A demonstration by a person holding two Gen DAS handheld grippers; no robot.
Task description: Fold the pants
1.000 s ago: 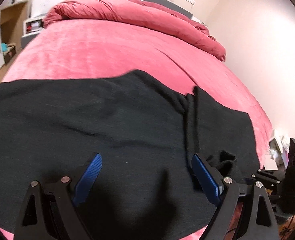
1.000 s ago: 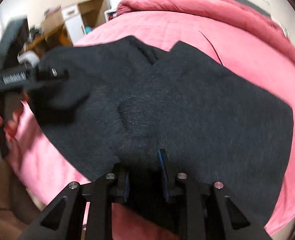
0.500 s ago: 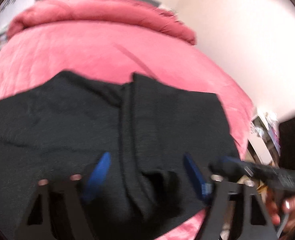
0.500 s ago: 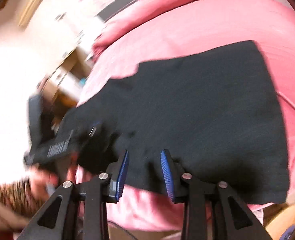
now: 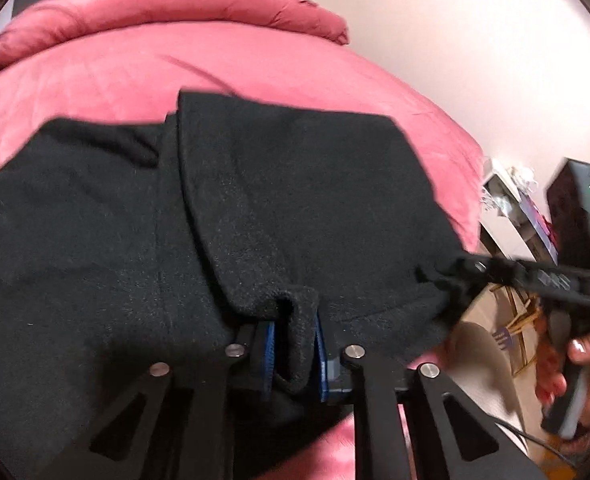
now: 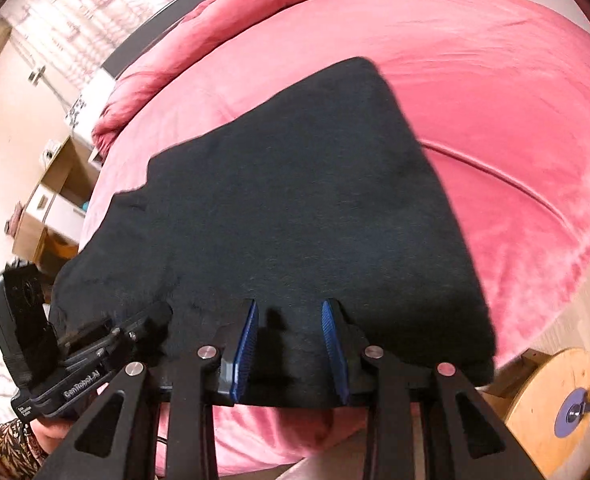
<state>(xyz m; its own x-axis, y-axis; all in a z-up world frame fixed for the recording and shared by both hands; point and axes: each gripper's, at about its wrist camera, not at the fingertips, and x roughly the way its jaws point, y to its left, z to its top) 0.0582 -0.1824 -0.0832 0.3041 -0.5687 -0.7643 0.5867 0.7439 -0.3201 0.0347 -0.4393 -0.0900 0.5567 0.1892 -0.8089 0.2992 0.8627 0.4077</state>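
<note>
Left gripper (image 5: 293, 354) angled down, jaws closing on pants (image 5: 295, 208) hem, right gripper (image 6: 291, 354) part-open.

The pants (image 5: 295, 208) between the left claw (image 5: 294, 354) pads are matt, fuzzy black knit. The bed (image 6: 495, 92) beyond both claws wears plush pink velvety cloth with a soft sheen. The right claw (image 6: 291, 344) has ribbed blue pads (image 6: 245, 352), matt black plastic arms and shiny metal rivets (image 6: 205, 352).

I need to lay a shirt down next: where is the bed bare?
Bare pink bedspread lies beyond the black fleece pants, up to the rumpled red duvet. The near edge is crowded with both tools.
</note>
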